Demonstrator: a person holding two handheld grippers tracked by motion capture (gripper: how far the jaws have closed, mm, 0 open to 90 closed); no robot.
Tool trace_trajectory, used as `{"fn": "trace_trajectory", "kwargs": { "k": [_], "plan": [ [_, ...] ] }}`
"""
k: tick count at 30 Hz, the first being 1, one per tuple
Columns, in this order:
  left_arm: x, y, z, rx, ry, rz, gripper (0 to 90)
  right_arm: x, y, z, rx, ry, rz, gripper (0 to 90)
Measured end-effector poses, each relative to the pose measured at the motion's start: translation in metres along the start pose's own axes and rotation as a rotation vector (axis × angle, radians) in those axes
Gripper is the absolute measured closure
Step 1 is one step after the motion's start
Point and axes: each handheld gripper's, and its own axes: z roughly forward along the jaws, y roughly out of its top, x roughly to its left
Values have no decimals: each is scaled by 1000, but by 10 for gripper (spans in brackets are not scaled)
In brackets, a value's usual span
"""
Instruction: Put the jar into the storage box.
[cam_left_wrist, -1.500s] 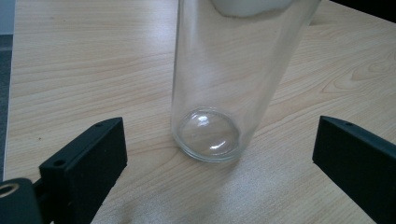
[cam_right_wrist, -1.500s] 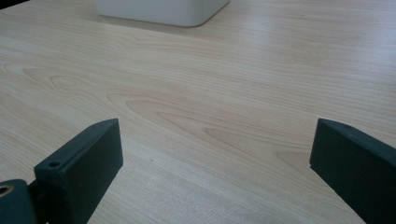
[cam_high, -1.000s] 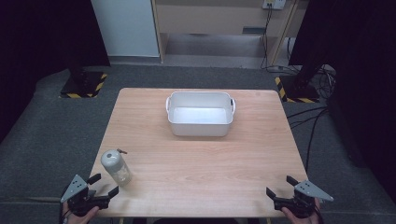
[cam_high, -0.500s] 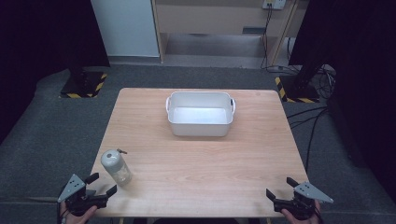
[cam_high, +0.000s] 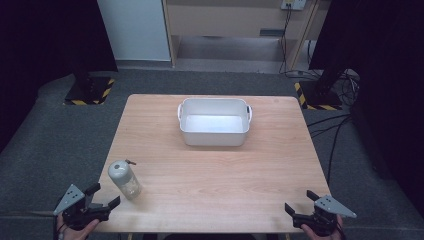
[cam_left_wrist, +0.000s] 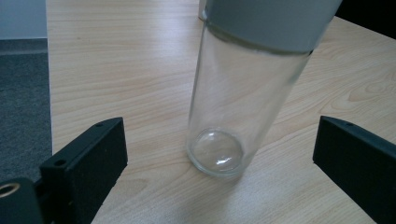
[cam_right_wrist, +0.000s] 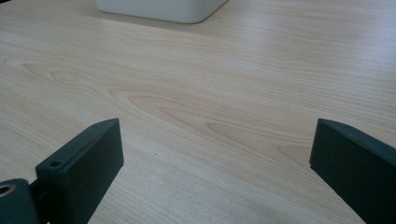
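A clear glass bottle (cam_high: 124, 180) with a grey cap stands upright near the table's front left corner. In the left gripper view the bottle (cam_left_wrist: 238, 102) rises close ahead, a little beyond my two wide-apart jaws. My left gripper (cam_high: 104, 196) is open at the front left edge, just left of the bottle and apart from it. At the front right corner my right gripper (cam_high: 298, 201) is open with nothing between its jaws, over bare wood. A white plastic tub (cam_high: 215, 121) sits empty at the middle back of the table; its near corner (cam_right_wrist: 159, 10) shows in the right gripper view.
The wooden table (cam_high: 225, 170) stands on grey carpet. Behind it are a white panel (cam_high: 134, 29), a wooden cabinet (cam_high: 235, 22) and cables (cam_high: 330, 125) on the floor at the right. Black stands with yellow striped bases (cam_high: 89, 92) flank the far side.
My left gripper has slid slightly left and back along the front edge. The right gripper and the bottle have stayed put.
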Motion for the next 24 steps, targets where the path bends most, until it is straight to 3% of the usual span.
{"fn": "trace_trajectory", "kwargs": {
  "k": [12,24],
  "plan": [
    [-4,29,-9,2,-16,12,17,1,0,1,1,2,0,29],
    [-10,55,-8,31,-38,33,17,1,0,1,7,6,-6,29]
  ]
}}
